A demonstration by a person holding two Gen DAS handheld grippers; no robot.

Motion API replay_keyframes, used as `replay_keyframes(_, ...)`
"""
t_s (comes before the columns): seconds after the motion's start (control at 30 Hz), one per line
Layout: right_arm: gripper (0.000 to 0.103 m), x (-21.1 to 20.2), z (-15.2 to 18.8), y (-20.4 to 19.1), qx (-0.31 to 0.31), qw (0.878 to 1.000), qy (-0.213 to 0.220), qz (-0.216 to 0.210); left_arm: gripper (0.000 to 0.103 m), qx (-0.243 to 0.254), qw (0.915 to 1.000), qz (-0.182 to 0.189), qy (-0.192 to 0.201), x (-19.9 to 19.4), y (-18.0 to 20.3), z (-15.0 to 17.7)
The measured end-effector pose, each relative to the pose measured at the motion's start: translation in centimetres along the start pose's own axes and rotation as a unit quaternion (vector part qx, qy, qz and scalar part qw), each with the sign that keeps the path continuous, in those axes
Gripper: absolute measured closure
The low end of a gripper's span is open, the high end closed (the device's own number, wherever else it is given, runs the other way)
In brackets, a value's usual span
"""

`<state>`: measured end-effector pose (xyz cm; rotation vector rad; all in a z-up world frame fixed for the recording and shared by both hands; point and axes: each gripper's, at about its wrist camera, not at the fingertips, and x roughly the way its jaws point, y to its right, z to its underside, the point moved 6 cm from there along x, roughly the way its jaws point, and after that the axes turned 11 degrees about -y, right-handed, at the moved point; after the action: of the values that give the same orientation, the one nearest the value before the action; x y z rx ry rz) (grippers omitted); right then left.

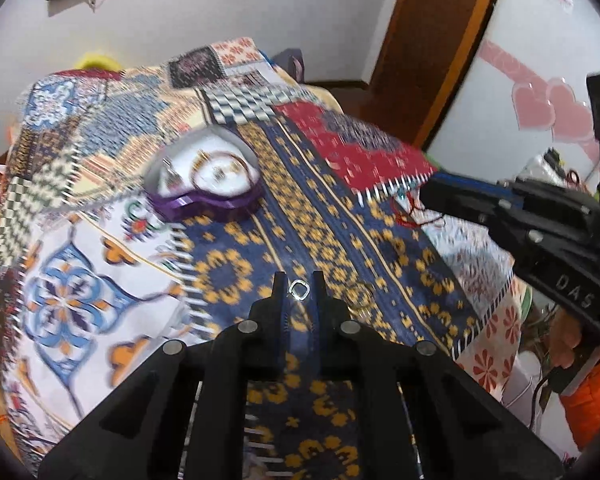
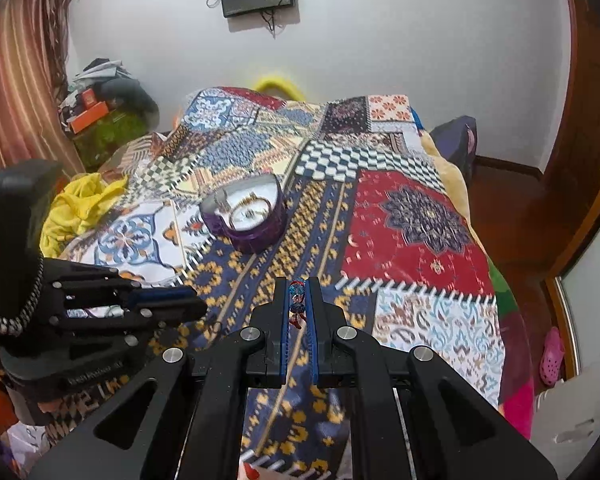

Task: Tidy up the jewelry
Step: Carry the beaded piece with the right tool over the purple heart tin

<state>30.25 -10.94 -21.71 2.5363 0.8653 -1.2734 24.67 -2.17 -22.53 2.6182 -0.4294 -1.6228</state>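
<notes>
While pinching a small ring [image 1: 299, 290] in the left gripper [image 1: 298, 280], right gripper [image 2: 298, 284] clamping a beaded piece [image 2: 297, 300], faces the heart-shaped box [image 1: 204, 178] ahead-left.

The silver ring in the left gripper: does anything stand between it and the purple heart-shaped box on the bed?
Nothing visible does. The left gripper holds the silver ring at its fingertips, and only bare patterned bedspread lies between it and the open purple heart-shaped box. The right gripper is off to the side.
</notes>
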Motion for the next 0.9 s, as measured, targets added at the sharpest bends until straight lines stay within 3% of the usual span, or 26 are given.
replay_keyframes(0.5,0.096,0.7,-5.0,-3.2,-0.029,0.999,0.033,-0.017,0.094,-0.031,0.9963,-0.028,0.076,-4.7,-4.8,-4.1)
replay_keyframes(0.9,0.096,3.5,-8.6,-4.0,-0.050,0.998,0.030,-0.021,0.094,-0.041,0.9954,-0.032,0.081,-3.3,-7.5,-6.7)
